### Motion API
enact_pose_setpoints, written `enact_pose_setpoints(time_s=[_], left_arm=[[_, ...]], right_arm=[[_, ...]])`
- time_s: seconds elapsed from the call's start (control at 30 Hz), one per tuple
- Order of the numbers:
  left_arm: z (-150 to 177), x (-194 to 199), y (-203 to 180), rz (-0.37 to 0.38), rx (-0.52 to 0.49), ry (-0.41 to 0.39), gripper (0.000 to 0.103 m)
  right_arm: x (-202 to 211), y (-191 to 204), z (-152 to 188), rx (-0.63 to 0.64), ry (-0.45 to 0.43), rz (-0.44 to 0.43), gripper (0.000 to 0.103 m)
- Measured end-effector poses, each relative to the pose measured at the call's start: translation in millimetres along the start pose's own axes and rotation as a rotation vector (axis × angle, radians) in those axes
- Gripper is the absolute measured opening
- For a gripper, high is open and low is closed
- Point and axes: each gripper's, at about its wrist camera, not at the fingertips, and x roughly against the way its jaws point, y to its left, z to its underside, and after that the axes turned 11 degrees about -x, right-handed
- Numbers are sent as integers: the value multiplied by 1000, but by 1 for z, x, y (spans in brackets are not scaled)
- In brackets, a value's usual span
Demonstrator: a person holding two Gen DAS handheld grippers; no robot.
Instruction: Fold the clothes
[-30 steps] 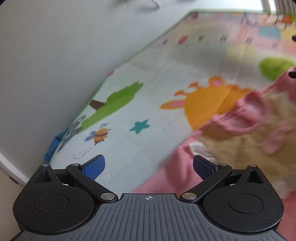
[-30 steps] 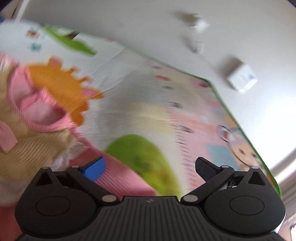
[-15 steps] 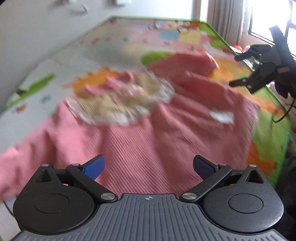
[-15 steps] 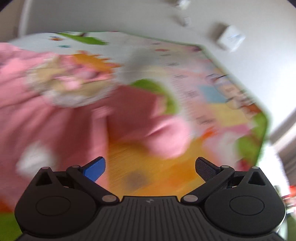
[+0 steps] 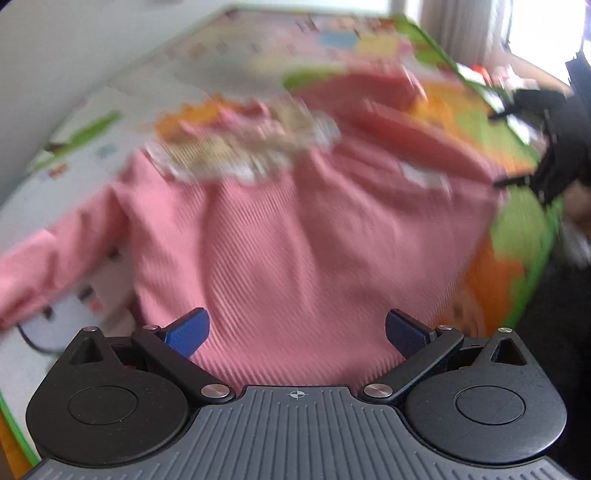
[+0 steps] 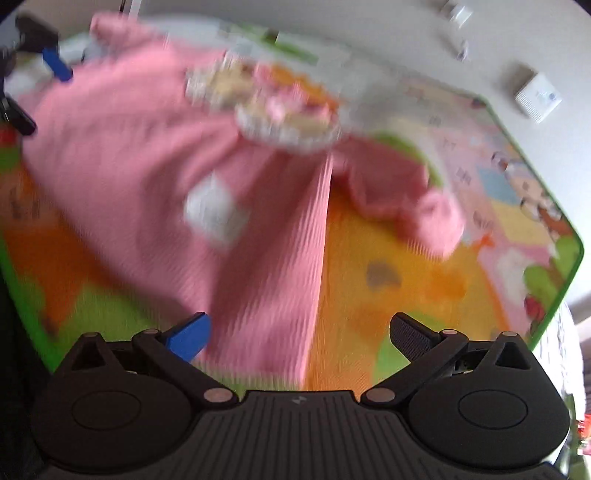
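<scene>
A pink ribbed top (image 5: 295, 229) with a beige frilled collar (image 5: 251, 147) lies spread on a colourful play mat (image 5: 229, 77), sleeves out to both sides. My left gripper (image 5: 295, 332) hovers open above its lower hem, nothing between the fingers. In the right wrist view the same pink top (image 6: 147, 155) fills the left half, one sleeve (image 6: 413, 199) bunched to the right. My right gripper (image 6: 299, 332) is open over the garment's side edge and the orange mat (image 6: 406, 280). The other gripper (image 6: 40, 74) shows at the far left, and the right one appears in the left view (image 5: 546, 147). Both views are blurred.
The play mat has a green border (image 6: 576, 258) and lies on a pale floor (image 6: 332, 40). A white box (image 6: 537, 96) and small white objects (image 6: 458, 14) sit on the floor beyond the mat. A dark cable (image 5: 33, 339) lies left of the sleeve.
Both grippers pulled back from the collar end toward the hem, so the whole top is now in view. Both stay open. Views are blurred from motion.
</scene>
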Motion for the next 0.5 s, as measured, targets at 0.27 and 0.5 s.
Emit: enact_pose_setpoints(time_s=[0.27,0.5], left_arm=[[-18,-22,-6,67,62,-20,103],[-4,-34,-22,97,0,40,103]], right_arm=[[-22,35,-43,-80,-60,-261,103],[-15,62,-11,87,-18,-251,103]])
